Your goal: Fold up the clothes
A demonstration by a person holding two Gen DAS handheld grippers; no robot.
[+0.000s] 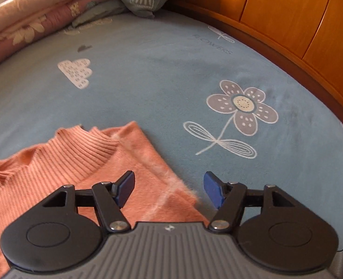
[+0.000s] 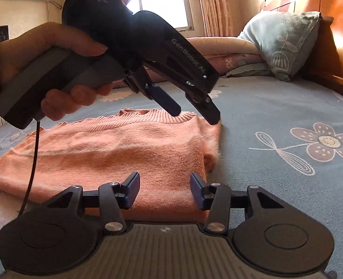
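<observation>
Orange knit sweater [image 2: 115,153] lies flat on the blue flowered bedsheet [image 2: 276,107], already folded into a rough rectangle. In the right wrist view its long axis runs across the picture, left to right; the ribbed collar [image 2: 171,116] sits on the far edge, pointing away from the right gripper [image 2: 164,189] toward the pillow [image 2: 285,44] and the rolled quilt [image 2: 222,44] at the head of the bed. The folded side edge lies to the right, just ahead of that gripper's right finger.

Right gripper: jaws apart, blue pads clear of the cloth, near hem of the sweater showing between them (nothing clamped). It hangs low over the near edge.

Left gripper [image 2: 195,114], seen from the right wrist camera, is held in a hand [image 2: 43,69] and points steeply down at the collar corner. Jaws apart; one fingertip is at the sweater's far right corner, though contact cannot be told. A black cable [image 2: 33,162] drops from its handle.

In the left wrist view, left gripper [image 1: 169,189] stands open, nothing between the pads. The sweater [image 1: 62,174] lies below and to its left, collar [image 1: 78,146] ahead-left; the sweater's folded edge runs diagonally under the left finger. A printed flower [image 1: 242,105] on the sheet lies ahead to the right, the wooden headboard [image 1: 287,11] beyond.
</observation>
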